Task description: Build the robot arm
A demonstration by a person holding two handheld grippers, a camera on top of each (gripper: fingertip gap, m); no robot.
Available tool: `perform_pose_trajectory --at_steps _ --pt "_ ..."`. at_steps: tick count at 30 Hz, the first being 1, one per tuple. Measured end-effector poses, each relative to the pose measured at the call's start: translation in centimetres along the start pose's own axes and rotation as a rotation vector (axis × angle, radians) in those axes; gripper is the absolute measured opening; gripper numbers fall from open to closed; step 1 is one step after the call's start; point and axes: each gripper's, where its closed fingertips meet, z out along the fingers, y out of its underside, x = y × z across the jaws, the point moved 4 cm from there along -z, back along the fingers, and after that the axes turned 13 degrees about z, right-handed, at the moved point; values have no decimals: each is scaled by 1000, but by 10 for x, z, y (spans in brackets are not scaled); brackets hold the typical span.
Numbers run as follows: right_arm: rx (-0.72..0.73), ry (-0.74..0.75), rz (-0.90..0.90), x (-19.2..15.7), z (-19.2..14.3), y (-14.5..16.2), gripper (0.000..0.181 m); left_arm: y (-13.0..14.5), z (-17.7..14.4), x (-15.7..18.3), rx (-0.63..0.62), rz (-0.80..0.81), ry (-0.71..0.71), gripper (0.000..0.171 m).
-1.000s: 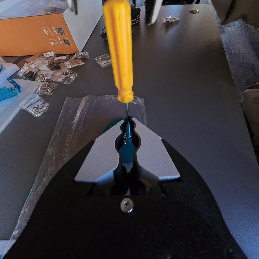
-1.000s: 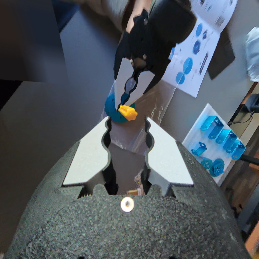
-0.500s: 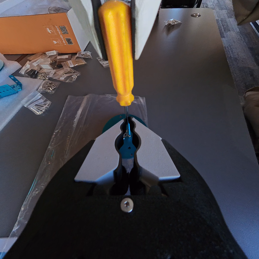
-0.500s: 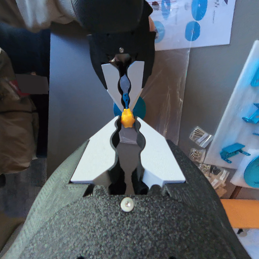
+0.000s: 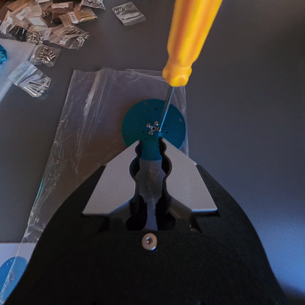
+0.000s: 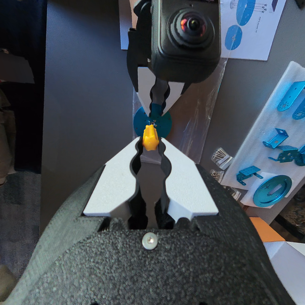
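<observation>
Looking along the left gripper: its jaws, earlier pinched on the blue disc, now stand apart above its near rim; the disc lies flat on a clear bag mid-desk. The yellow screwdriver leans up-right, tip on a centre screw.

Right view: the right gripper now pinches the handle, shaft pointing away toward the disc.

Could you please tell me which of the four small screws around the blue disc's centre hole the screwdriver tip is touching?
The screw right of the centre hole of the blue disc, as the left view shows; the screwdriver blade ends there, the other three are bare.
</observation>
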Motion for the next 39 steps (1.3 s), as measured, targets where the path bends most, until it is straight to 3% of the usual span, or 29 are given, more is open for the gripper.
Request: perform_pose_trajectory --at_steps 2,12,16,18,21,25,28,33,35,39 --pt "13 24 17 -4 1 -3 18 0 0 1 -1 1 -8 18" --pt "29 169 428 -14 2 -5 17 -1 1 2 -12 13 -35 8" --pt "112 232 464 -26 3 2 17 1 -2 -12 -43 -27 -112 26" --pt "133 254 494 -28 2 12 17 2 -8 -24 -16 -136 -156 27" --pt "171 272 540 -32 2 26 18 -5 -13 -25 102 -363 -66 32" --pt "217 298 569 -41 6 45 17 8 -7 -24 65 -577 -17 38" --pt "257 323 582 -49 13 62 18 5 -5 -21 109 -700 44 36" --pt "397 333 610 -57 15 81 17 -1 1 -21 158 -835 115 29" --pt "451 311 647 -59 17 88 17 -1 3 -24 167 -862 97 18" --pt "541 310 685 -63 23 110 18 -10 3 -27 200 -846 40 11"
